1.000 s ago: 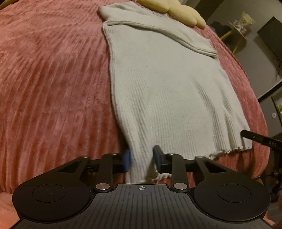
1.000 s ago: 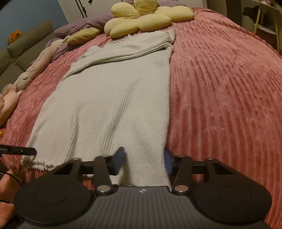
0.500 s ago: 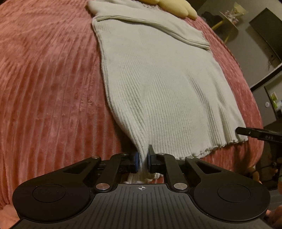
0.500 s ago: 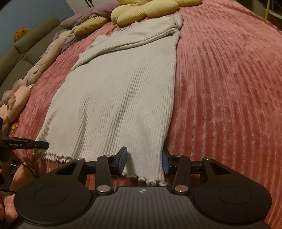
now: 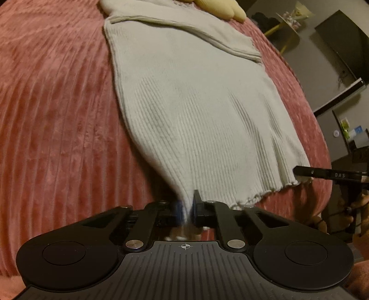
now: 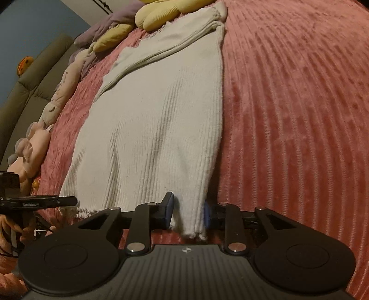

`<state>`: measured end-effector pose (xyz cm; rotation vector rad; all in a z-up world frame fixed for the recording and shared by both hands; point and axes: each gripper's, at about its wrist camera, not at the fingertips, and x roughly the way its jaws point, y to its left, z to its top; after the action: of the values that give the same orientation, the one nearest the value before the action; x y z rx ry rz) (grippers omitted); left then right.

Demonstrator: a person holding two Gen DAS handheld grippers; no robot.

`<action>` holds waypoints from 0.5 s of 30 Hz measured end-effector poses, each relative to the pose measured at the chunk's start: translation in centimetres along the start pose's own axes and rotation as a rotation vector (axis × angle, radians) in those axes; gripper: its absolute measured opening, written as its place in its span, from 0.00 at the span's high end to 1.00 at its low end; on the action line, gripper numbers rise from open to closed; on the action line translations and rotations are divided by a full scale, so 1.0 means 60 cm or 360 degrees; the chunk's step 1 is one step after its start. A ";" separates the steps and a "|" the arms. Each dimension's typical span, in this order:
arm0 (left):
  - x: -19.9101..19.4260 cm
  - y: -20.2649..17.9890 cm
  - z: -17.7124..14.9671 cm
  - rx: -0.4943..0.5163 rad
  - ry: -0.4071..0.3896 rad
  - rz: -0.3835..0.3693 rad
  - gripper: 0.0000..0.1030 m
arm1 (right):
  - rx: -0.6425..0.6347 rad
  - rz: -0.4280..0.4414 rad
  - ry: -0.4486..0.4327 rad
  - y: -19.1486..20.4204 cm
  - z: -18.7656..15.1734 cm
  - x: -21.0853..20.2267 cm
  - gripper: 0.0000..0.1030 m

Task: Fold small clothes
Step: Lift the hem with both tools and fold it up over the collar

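Left wrist view is showing my left gripper (image 5: pixel 187 208) pinching the near left corner of the white ribbed garment (image 5: pixel 196 110), its jaws clamped tight on the knit so the fabric is bunching into a narrow gather between the pads. I am seeing the garment lying flat and lengthwise on the pink ribbed bedspread (image 5: pixel 57 103), its frilled hem nearest me and a sleeve folded across its far end. From the right wrist view, my right gripper (image 6: pixel 188 213) is straddling the near right corner of the hem; its jaws are closing, with the fabric standing between the blue pads, but they are not yet pressing on it. Beyond the garment's far end a yellow flower-shaped cushion (image 6: pixel 159 16) is resting, and soft toys (image 6: pixel 34 147) are lining the bedspread's left edge.
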<state>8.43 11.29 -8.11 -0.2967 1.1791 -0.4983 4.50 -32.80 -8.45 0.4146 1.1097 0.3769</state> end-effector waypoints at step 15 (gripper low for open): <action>-0.078 -0.004 0.197 -0.0100 -0.0669 0.0007 0.90 | 0.0078 0.0116 -0.0440 0.031 0.170 -0.008 0.92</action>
<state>18.03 13.09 0.02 -0.4296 0.7868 -0.3721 13.44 -32.76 -3.21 0.5347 0.8377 0.3451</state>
